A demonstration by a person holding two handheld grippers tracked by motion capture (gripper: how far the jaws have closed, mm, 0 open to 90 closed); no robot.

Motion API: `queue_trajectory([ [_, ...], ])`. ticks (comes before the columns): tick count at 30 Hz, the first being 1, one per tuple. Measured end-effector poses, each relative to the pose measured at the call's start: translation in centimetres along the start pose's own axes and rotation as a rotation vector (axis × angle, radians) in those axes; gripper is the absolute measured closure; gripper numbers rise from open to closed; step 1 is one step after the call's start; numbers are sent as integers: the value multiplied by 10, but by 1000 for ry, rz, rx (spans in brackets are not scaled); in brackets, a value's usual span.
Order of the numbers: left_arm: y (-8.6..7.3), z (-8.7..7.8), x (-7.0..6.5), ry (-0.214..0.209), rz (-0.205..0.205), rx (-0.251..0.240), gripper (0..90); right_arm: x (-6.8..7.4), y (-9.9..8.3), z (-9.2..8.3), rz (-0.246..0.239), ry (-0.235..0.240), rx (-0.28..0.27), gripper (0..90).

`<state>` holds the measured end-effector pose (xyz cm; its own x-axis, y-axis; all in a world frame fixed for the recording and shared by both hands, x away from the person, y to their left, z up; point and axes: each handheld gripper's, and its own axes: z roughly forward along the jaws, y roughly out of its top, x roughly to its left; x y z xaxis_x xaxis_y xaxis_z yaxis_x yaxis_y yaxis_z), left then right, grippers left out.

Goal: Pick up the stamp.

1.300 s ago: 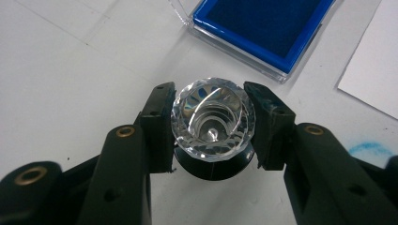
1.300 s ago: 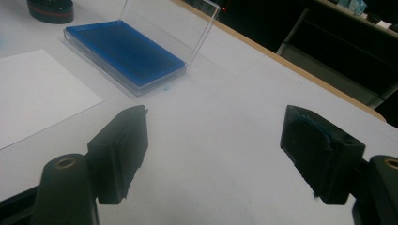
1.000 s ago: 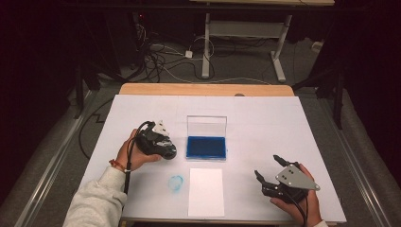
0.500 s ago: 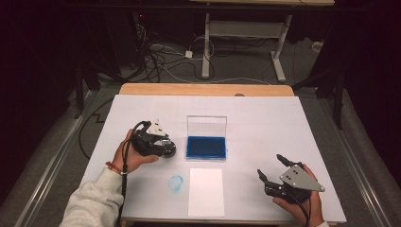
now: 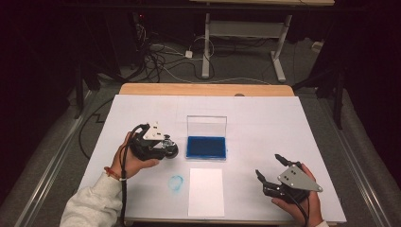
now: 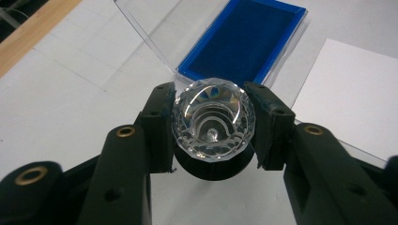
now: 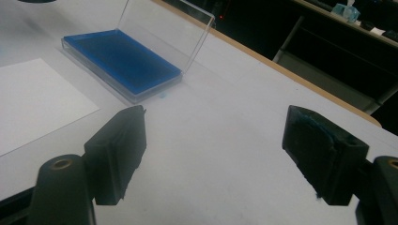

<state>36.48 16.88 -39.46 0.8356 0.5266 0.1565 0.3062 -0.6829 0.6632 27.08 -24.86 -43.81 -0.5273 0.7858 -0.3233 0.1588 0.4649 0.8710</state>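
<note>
My left gripper hovers left of the ink pad, shut on a clear faceted stamp with a black base; its pads press the knob from both sides. The open ink pad has a blue bed and a clear lid standing up behind it. A white sheet of paper lies in front of the pad. My right gripper rests low at the front right. Its jaws have just been opening and stand wide apart with nothing between them.
A faint blue stamp print marks the white table cover left of the paper. A wooden table edge runs along the back. Cables and desk legs lie on the dark floor beyond.
My left gripper has risen a little with the stamp and shifted slightly. The right gripper's jaws have spread a bit wider while that hand stayed put.
</note>
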Motion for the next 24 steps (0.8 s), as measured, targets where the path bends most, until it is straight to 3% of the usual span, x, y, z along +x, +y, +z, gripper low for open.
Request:
queue_trajectory([
  [8, -4, -4, -8, -11, 2, -2, 549, -1, 5, 9, 1, 18, -31, 229],
  [24, -12, -10, -9, -10, -4, -1, 549, 5, 10, 21, -31, 67, -17, 227],
])
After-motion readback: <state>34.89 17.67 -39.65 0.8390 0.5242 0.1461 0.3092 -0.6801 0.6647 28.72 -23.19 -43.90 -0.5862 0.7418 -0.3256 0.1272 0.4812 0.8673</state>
